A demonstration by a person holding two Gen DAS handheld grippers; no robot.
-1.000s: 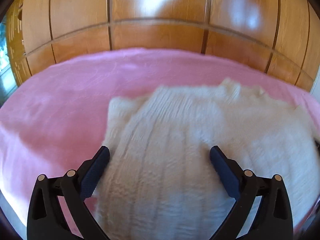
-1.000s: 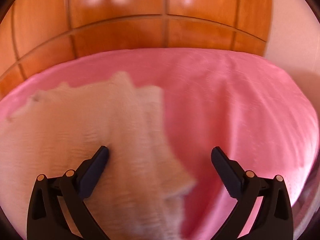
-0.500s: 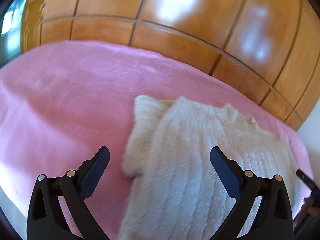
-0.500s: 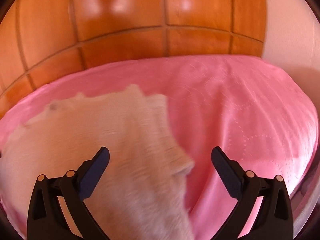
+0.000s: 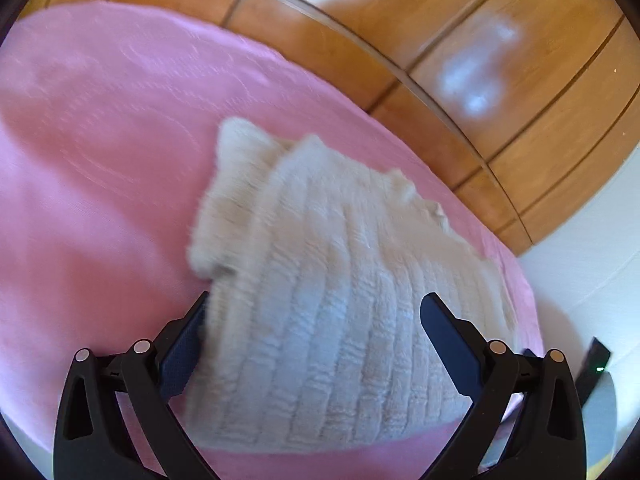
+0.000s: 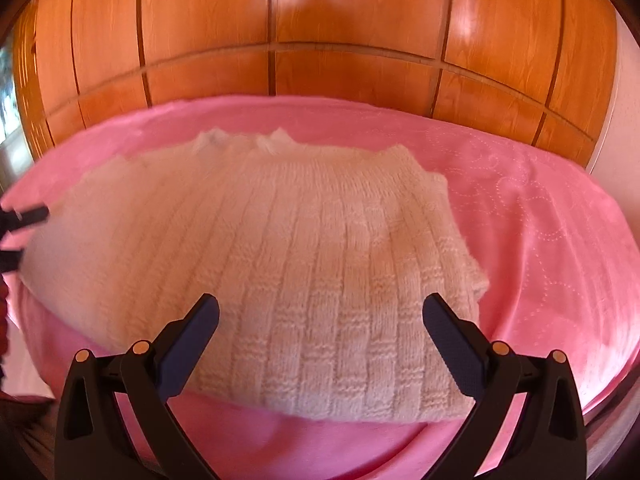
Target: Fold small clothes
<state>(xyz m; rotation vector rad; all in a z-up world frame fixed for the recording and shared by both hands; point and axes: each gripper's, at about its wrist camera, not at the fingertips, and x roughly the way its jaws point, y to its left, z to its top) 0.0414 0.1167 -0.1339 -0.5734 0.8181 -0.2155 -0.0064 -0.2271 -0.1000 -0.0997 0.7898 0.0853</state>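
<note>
Sweater (image 6: 288,264) lies on pink bedspread (image 6: 540,240), wooden panelling (image 6: 320,20) behind.

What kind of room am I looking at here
Most likely a bedroom: a white knit sweater lies on a pink quilted bedspread, and glossy wooden wardrobe-style panels stand right behind it. Both grippers hover open over the sweater.

Bare pink bedspread (image 6: 540,220) beside white sweater (image 6: 280,240), wooden wardrobe (image 6: 352,20) walling far edge

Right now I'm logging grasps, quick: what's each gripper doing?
Left gripper: open, holding nothing, over the white sweater.
Right gripper: open, holding nothing, over the sweater.
</note>
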